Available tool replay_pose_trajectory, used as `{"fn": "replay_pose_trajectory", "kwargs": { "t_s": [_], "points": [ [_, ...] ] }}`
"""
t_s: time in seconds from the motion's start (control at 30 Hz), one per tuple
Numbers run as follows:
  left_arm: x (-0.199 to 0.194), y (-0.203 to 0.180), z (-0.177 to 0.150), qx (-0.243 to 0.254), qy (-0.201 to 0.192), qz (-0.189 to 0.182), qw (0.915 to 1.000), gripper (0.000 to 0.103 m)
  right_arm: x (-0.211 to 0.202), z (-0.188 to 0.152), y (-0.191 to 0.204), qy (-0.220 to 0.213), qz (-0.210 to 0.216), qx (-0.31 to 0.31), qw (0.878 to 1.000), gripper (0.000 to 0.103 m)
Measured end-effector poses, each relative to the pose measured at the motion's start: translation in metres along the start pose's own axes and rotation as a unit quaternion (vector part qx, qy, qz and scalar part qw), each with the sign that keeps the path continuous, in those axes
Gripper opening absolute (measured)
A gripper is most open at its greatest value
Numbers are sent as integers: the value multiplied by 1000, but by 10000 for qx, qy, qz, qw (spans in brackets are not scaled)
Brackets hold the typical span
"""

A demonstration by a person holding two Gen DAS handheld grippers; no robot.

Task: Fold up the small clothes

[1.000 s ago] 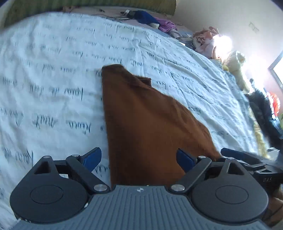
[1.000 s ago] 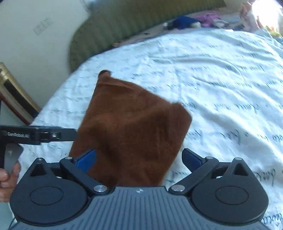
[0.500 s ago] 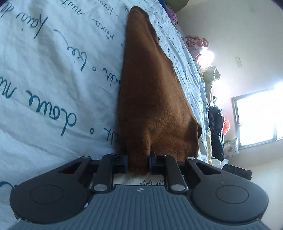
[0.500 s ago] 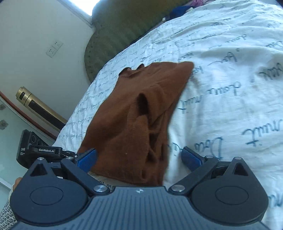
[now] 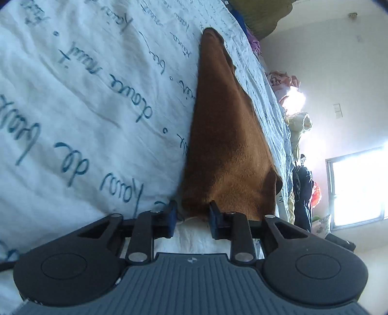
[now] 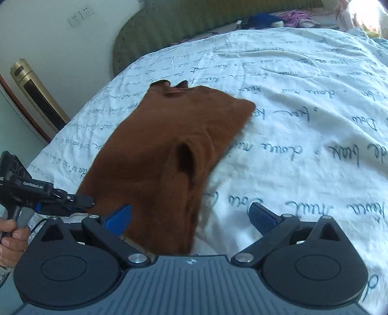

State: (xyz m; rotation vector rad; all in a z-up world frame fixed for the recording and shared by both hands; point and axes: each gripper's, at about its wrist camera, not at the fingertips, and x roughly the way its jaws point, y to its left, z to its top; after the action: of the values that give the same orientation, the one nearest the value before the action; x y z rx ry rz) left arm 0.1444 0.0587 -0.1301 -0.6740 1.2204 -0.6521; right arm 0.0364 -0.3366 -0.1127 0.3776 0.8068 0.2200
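A small brown fleece garment (image 6: 169, 150) lies folded on a white bed sheet with blue handwriting print (image 6: 303, 121). In the left wrist view the garment (image 5: 225, 145) runs away from me, and my left gripper (image 5: 191, 215) sits at its near edge with the jaws a little apart, the cloth's hem between the blue pads. My right gripper (image 6: 191, 215) is wide open over the garment's near end, with cloth lying between the fingers. The left gripper (image 6: 80, 201) also shows at the garment's left edge in the right wrist view.
A green headboard (image 6: 194, 26) and loose clothes (image 6: 278, 19) lie at the bed's far end. A gold standing unit (image 6: 36, 97) stands left of the bed. More piled clothes (image 5: 295, 116) and a bright window (image 5: 356, 189) are at the right.
My left gripper dropped low to the sheet, closed on the garment's near edge, then parted slightly. My right gripper stayed open and swung over the garment, which now lies flatter.
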Motion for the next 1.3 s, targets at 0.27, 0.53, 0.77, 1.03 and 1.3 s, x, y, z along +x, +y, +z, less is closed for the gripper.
{"fn": "replay_pose_trajectory", "kwargs": {
  "t_s": [0.27, 0.53, 0.77, 1.03, 1.3],
  "points": [
    [-29, -93, -2, 1540, -779, -66, 9850, 93, -28, -25, 6, -1082, -331, 198, 9934, 15],
    [61, -92, -34, 2966, -767, 1719, 9363, 97, 16, -39, 39, -686, -993, -577, 9910, 16],
    [21, -96, -47, 2790, -1079, 1792, 9372, 102, -11, -11, 56, -1336, -1272, -948, 9783, 16],
    [45, -110, -53, 2842, -926, 2170, 9293, 102, 50, 11, 44, -937, -1540, -1396, 9737, 18],
    [46, -111, -56, 2886, -922, 2219, 9268, 102, 4, -8, 68, -1316, -1110, -1262, 9770, 70]
  ]
}}
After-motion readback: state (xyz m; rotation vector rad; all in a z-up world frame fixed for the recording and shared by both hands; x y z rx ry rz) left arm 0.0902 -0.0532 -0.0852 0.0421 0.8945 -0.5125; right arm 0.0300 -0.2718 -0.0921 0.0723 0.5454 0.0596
